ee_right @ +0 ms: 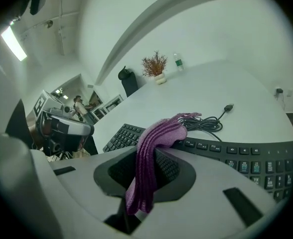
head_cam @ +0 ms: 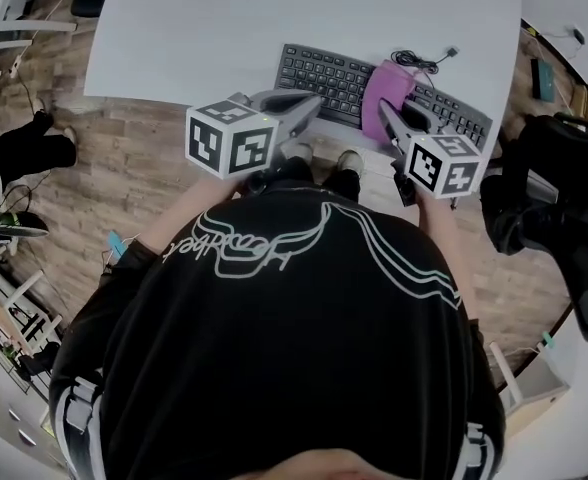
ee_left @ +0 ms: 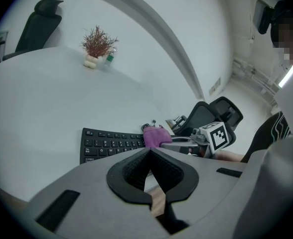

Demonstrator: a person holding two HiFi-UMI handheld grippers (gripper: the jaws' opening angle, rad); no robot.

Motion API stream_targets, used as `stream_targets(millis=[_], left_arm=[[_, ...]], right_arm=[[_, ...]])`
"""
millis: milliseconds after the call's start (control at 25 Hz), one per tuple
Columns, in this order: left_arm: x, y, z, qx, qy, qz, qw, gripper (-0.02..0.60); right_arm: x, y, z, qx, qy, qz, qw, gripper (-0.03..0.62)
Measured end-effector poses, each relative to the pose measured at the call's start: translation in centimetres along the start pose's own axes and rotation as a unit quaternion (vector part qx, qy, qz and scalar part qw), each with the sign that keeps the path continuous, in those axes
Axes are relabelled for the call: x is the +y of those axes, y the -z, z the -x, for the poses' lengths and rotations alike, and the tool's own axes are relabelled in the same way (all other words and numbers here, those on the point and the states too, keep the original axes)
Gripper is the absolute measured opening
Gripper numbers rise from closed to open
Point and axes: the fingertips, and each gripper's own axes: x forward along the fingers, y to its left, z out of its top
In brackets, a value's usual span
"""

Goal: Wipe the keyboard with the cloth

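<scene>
Under the pinched cloth (head_cam: pixel 386 90), part of the keyboard (head_cam: pixel 324 76) hides.

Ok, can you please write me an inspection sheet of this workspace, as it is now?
Surface: white table.
Job's things: black keyboard near the table's edge; purple cloth draped over it.
Clutter: potted plant and small bottle at the far side.
Grippers: left gripper fingers together, empty; right gripper fingers shut on the cloth.
Cables: coiled cable behind the keyboard, plug end lying free.
Surroundings: wooden floor, office chair.
</scene>
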Motion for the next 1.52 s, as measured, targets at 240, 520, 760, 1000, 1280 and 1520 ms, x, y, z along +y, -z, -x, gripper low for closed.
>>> stream_targets(millis=[240,520,760,1000,1280,1520], left_arm=[[-0.5,1.0,-0.2,0.011,-0.001,-0.001,0.9999,0.005],[-1.3,1.3,-0.6,0.013,0.002,-0.001,0.9999,0.005],[-1.9,1.7,-1.3,0.018,0.002,0.000,0.9998,0.005],[-2.8,1.8,-2.6,0.022,0.010,0.001,0.9997,0.005],[-4.7,1.7,-4.6,0.031,0.030,-0.005,0.9990,0.005],[-6.4,1.4,-6.1,0.036,0.049,-0.011,0.9981,0.005]], right_arm=[[-0.3,0.6,-0.2,0.018,0.013,0.019,1.000,0.061],[-0.6,0.8,-0.1,0.024,0.014,0.018,0.999,0.061],[-1.5,1.2,0.7,0.025,0.018,0.011,0.999,0.061],[-3.4,1.9,2.6,0.025,0.035,0.000,0.999,0.061],[-6.3,2.7,5.4,0.021,0.063,-0.014,0.998,0.061],[-9.0,3.7,8.0,0.017,0.095,-0.029,0.995,0.061]])
